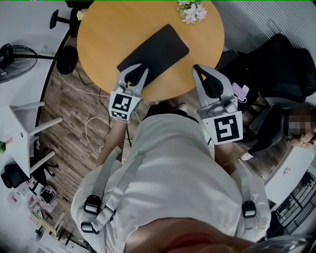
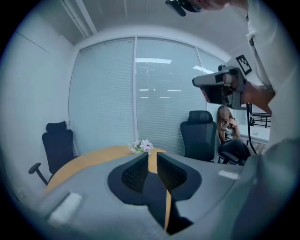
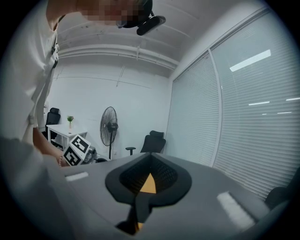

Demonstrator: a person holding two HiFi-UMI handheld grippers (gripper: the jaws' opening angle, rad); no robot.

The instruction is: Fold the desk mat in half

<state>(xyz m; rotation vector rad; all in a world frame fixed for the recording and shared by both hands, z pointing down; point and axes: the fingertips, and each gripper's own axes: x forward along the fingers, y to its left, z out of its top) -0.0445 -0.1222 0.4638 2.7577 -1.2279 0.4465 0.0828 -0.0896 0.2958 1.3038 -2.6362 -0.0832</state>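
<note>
The black desk mat [image 1: 155,49] lies flat and slantwise on the round wooden table [image 1: 106,29]. My left gripper [image 1: 134,70] hangs over the mat's near corner. In the left gripper view its jaws [image 2: 152,158] stand a narrow slit apart, with the mat's dark surface [image 2: 153,190] and a strip of table showing through; the pads do not press on anything I can see. My right gripper [image 1: 196,67] is at the table's near edge, to the right of the mat and apart from it. Its fingertips [image 3: 150,157] meet, with only bare tabletop behind them.
A bunch of flowers [image 1: 192,11] sits at the table's far edge. A black office chair [image 1: 286,64] stands to the right, where a person [image 2: 228,127] sits. A fan [image 1: 12,62] and a white desk [image 1: 24,133] stand at the left. Cables lie on the floor.
</note>
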